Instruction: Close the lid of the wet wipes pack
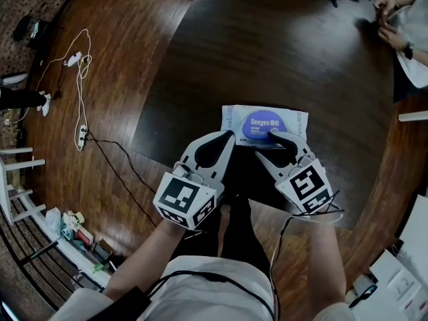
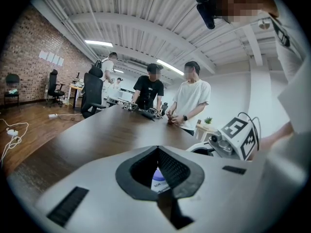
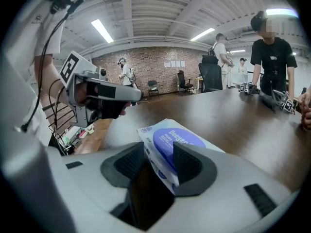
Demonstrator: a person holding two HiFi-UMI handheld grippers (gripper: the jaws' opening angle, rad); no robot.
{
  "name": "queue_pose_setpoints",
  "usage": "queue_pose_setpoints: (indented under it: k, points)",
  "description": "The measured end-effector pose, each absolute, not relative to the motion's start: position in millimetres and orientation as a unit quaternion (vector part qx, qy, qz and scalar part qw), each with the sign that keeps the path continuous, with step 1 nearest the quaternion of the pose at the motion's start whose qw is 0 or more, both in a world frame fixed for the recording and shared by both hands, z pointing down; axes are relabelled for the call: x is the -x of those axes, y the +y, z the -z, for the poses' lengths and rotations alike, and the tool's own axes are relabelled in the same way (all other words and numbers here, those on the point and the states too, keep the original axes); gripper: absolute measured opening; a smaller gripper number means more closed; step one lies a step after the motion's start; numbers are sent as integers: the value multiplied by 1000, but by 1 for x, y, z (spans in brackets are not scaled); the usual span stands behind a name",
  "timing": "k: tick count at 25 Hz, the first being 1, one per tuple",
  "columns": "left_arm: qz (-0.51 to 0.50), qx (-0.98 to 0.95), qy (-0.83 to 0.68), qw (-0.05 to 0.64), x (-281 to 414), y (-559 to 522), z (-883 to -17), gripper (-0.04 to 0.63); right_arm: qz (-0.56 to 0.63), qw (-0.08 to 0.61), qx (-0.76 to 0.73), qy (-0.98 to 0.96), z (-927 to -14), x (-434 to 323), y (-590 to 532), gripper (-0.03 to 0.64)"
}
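The task looks all but done: the wet wipes pack (image 1: 265, 127) lies flat on the dark worktop (image 1: 267, 52), near its front edge, and its blue round lid (image 3: 176, 141) appears to sit down flush, though whether it has clicked fully shut I cannot tell. What may remain is a last press and pulling back. The right tool (image 1: 275, 138) has its jaws apart with the near edge of the pack between them; the left tool (image 1: 227, 136) has its jaws together on nothing, just beside the pack. With the lid down, no wipes show.
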State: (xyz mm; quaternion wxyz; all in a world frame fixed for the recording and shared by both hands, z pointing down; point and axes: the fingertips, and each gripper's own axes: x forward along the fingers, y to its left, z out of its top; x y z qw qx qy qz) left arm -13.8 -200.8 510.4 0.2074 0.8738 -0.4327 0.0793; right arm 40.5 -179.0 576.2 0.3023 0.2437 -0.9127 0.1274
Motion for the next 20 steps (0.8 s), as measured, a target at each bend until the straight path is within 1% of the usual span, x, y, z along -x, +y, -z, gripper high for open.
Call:
queue_pose_setpoints:
  k: [6,14,20]
  points:
    - [-79,-874,-433,207,17,-200,-511,2,-116,341,-233,-904,-587,-38,-176,173]
    - [-81,-875,-431,206,22,-202,-509,2,-116,356,-235,-897,-592,-37,-177,173]
    - [-81,-875,-429,207,25,-202,-511,2,-130,354,-242,-894,-596,-37,-179,173]
